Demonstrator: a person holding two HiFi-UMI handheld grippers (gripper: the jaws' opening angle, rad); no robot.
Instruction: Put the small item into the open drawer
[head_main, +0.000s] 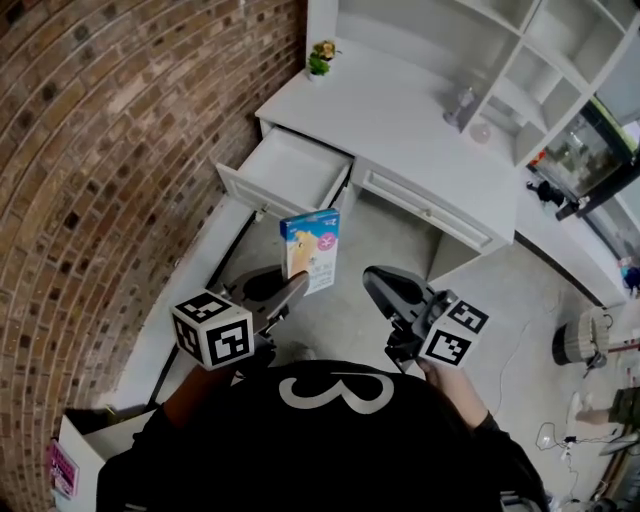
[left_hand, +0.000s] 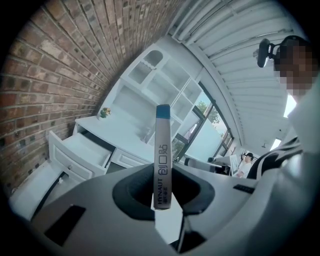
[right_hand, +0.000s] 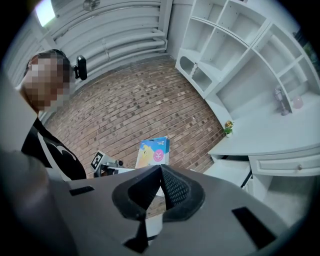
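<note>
Left gripper (head_main: 294, 286) clamps slim bandage box (head_main: 312, 248) by its bottom edge; right gripper (head_main: 377, 282) closed, empty. Likely light, crushable cardboard; pinch flat faces.

The narrow side of the small box (left_hand: 163, 165) reads "HYNAUT" in dark capitals, with the Chinese characters 创口贴 above it. The person's black shirt (head_main: 335, 392) bears a large white 3. Print on the box's pictured face is too small to read

Two: left tongs (head_main: 297, 282), right tongs (head_main: 373, 277). One box (head_main: 311, 248). One open drawer (head_main: 292, 166). One potted plant (head_main: 320, 58).
</note>
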